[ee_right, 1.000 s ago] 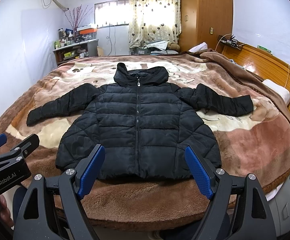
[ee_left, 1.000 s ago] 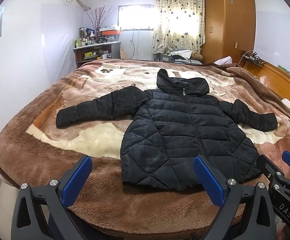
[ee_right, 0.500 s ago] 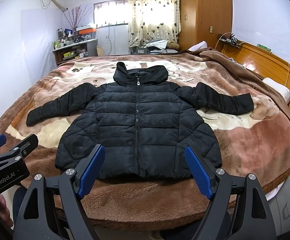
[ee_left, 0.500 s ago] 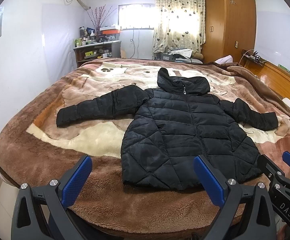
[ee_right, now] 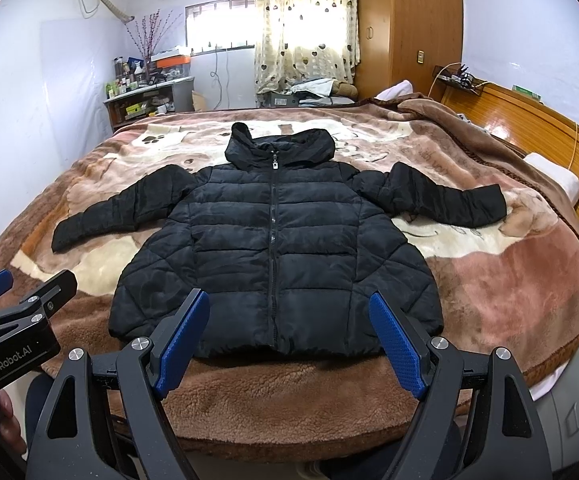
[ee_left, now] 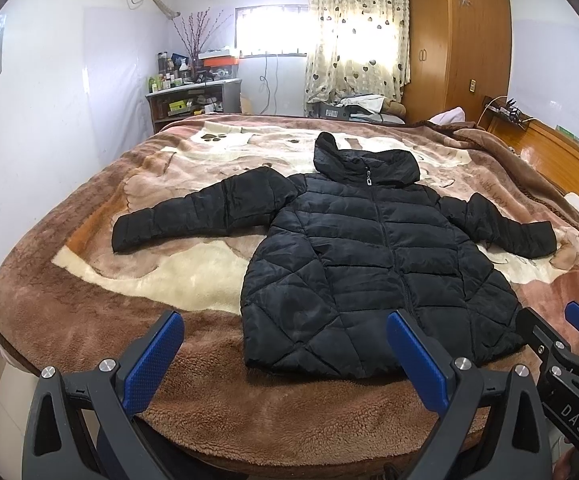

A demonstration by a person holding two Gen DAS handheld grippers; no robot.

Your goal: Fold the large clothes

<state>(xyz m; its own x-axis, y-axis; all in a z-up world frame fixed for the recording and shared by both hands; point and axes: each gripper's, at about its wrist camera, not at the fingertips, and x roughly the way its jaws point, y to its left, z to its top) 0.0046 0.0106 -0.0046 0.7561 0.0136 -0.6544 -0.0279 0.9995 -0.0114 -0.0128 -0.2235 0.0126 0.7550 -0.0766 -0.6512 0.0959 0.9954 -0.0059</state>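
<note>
Left wrist and right wrist views: both tools wait at the bed's edge, jacket still unfolded

Left wrist view, nearest first: the left gripper (ee_left: 285, 356) hangs over the near edge of the bed, its blue-padded fingers spread wide and holding nothing. The right gripper (ee_right: 289, 344) sits just beside it, also spread and empty. Beyond them a black padded jacket (ee_right: 273, 248) lies flat and zipped on a brown plush blanket (ee_right: 509, 280), hem towards the tools, both sleeves stretched out sideways, hood farthest away. Behind the bed stand a cluttered shelf (ee_left: 191, 102), a curtained window (ee_left: 353, 36) and a wooden wardrobe (ee_left: 457, 40). Over the last second almost nothing has shifted; the views have crept only slightly. Folding has likely not begun, and a sleeve seems the natural first grab.
</note>
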